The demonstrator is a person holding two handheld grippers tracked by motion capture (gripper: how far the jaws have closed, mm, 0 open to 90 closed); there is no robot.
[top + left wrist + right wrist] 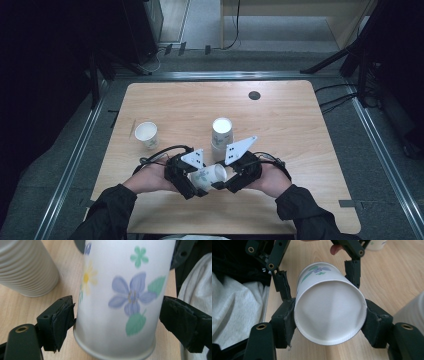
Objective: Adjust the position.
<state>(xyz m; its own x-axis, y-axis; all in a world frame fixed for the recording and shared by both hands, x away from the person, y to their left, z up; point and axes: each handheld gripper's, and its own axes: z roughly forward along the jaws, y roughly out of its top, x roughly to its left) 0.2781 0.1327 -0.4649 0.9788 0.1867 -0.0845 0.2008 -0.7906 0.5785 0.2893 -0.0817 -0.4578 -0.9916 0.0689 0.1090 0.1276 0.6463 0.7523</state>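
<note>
Your right gripper is clamped on the mouth end of the white paper cup with painted flowers: in the right gripper view both pads press the rim, one on each side, and the open mouth faces the camera. Your left gripper has let go; its jaws stand apart around the cup's flowered wall. In the left gripper view the right pad is clear of the cup and the left pad sits just beside it, contact hard to tell. No earlier frame to compare.

Largest first: light wooden desk with rounded corners, a small dark round grommet near its far edge, right of centre. Your two hands come in over the near edge, black sleeves on both arms.

The flowered cup lies on its side between the two grippers, near the middle of the near edge, above the desk surface. Blue flower and green leaves face the left gripper's camera.

Stack of white ribbed paper cups stands upside down near the desk's centre, just beyond the grippers; it shows at the upper left of the left gripper view. Single white paper cup with a green print stands upright, mouth up, toward the left edge, well apart from the stack.

Grey three-cornered plates top both grippers, black cables trail back.
</note>
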